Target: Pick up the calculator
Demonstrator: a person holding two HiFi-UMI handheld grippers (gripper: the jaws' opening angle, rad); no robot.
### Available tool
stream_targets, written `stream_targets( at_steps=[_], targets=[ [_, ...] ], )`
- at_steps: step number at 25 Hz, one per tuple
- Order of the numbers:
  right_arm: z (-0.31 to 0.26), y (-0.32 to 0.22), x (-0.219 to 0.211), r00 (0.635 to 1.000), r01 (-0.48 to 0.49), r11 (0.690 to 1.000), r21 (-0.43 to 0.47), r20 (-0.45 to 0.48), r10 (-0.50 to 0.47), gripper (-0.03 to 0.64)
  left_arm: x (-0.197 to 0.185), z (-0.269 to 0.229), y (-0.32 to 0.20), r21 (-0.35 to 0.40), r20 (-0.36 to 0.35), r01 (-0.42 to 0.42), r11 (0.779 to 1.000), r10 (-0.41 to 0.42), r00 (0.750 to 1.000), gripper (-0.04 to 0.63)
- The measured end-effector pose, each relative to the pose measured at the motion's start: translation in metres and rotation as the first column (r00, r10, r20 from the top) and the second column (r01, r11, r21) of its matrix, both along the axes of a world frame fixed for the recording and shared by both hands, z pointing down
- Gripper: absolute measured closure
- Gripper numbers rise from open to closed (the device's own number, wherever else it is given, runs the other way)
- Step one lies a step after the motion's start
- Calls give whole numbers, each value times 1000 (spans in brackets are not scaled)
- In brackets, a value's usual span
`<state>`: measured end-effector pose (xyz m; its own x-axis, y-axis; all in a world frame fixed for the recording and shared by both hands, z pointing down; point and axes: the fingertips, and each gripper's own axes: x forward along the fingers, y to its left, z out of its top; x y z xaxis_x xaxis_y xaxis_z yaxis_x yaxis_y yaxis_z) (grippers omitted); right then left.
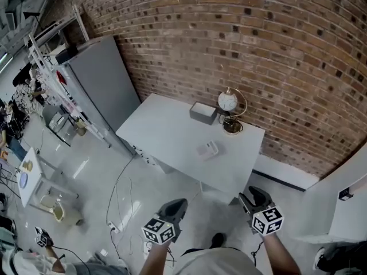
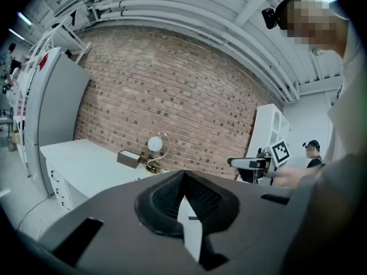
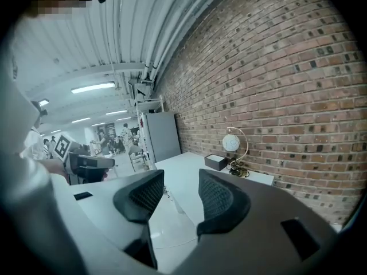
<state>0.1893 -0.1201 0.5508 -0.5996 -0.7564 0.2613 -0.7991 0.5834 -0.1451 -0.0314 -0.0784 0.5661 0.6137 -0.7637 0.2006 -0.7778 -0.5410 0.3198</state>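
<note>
The calculator (image 1: 207, 149), a small pale slab, lies flat near the middle of the white table (image 1: 166, 132). Both grippers hang low in the head view, well short of the table's near edge. My left gripper (image 1: 174, 208) has its dark jaws pressed together with nothing between them; in its own view the left gripper (image 2: 183, 181) hides the calculator. My right gripper (image 1: 253, 199) stands open and empty, and the right gripper (image 3: 180, 192) shows a clear gap with the table (image 3: 189, 171) beyond it.
A grey box (image 1: 203, 113) and a globe lamp (image 1: 228, 102) stand at the table's back edge against the brick wall. A tall grey cabinet (image 1: 103, 90) stands left of the table. Cables (image 1: 119, 202) trail on the floor. A white shelf unit (image 1: 347, 208) is at right.
</note>
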Motion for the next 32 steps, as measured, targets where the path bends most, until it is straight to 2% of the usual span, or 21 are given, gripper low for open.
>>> stream_targets(
  at_steps=[6, 15, 21, 32],
  targets=[
    [9, -39, 15, 1000, 20, 1000, -16, 16, -20, 418, 14, 1, -30, 1, 5, 28, 1000, -28, 1000, 581],
    [17, -78, 11, 999, 42, 998, -46, 24, -41, 420, 15, 4, -66, -19, 5, 49, 999, -49, 999, 581],
    [30, -108, -1, 1000, 25, 997, -68, 7, -25, 420, 5, 7, -105, -10, 0, 24, 1000, -24, 1000, 581],
    [39, -183, -38, 998, -53, 994, -100, -27, 51, 420, -29, 26, -196, -43, -8, -60, 997, 60, 998, 581]
  ],
)
